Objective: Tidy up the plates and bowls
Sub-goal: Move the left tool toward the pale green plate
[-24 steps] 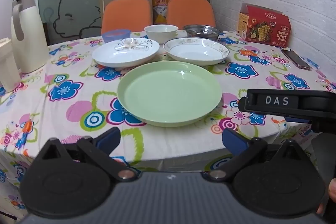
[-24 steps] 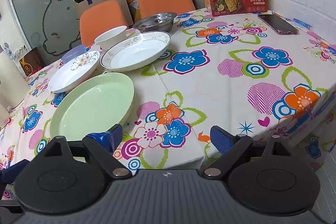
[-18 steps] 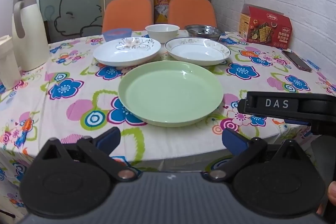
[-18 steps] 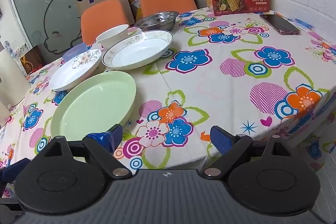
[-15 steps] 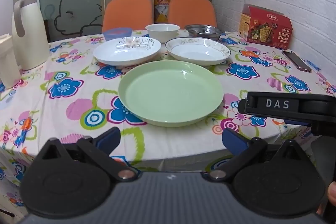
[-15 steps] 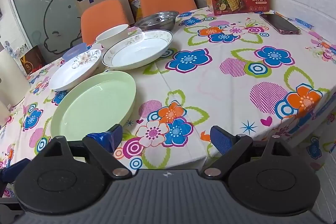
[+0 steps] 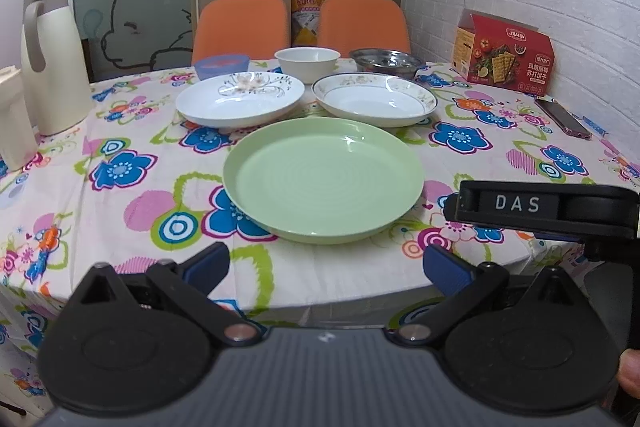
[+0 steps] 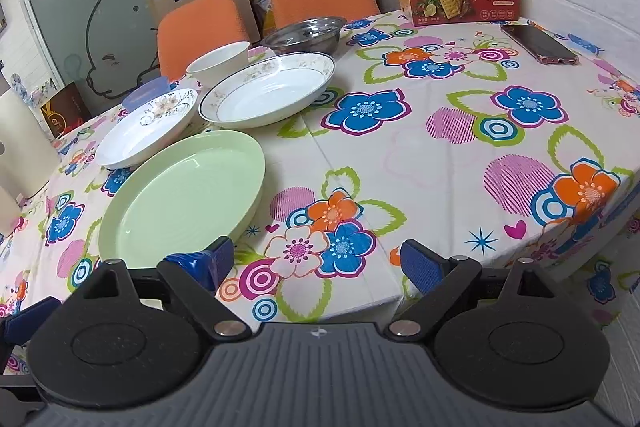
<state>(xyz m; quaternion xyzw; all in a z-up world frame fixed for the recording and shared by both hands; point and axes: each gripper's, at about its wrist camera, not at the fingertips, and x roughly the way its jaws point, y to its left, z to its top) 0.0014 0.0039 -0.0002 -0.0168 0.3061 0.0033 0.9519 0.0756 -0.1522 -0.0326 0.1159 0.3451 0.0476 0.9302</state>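
Compared with a moment ago almost nothing has changed: both views only drifted slightly, no dish has moved, so the sorting is, in my judgement, not yet begun. From the left, at about 9 o'clock, a cream jug (image 7: 52, 67) stands near the table's edge, well apart from the dishes. Next, at 11 o'clock behind the green plate (image 7: 323, 179), lies the white plate with flower pattern (image 7: 240, 99), and behind it a small blue bowl (image 7: 222, 65). The green plate is in the centre, nearest to the left gripper (image 7: 324, 267), whose jaws are wide open and hold nothing. At 12 o'clock stands the white bowl (image 7: 307, 61); at 1 o'clock is the deep plate with gold rim (image 7: 374, 101) and behind it the steel bowl (image 7: 386, 63). The right gripper (image 8: 316, 261) hovers over the near table edge, also wide open and empty. At 2 o'clock a red cracker box (image 7: 504, 53) and a phone (image 7: 562, 117) lie aside. Nothing blocks the plates; the two white ones lie just beside the green rim.
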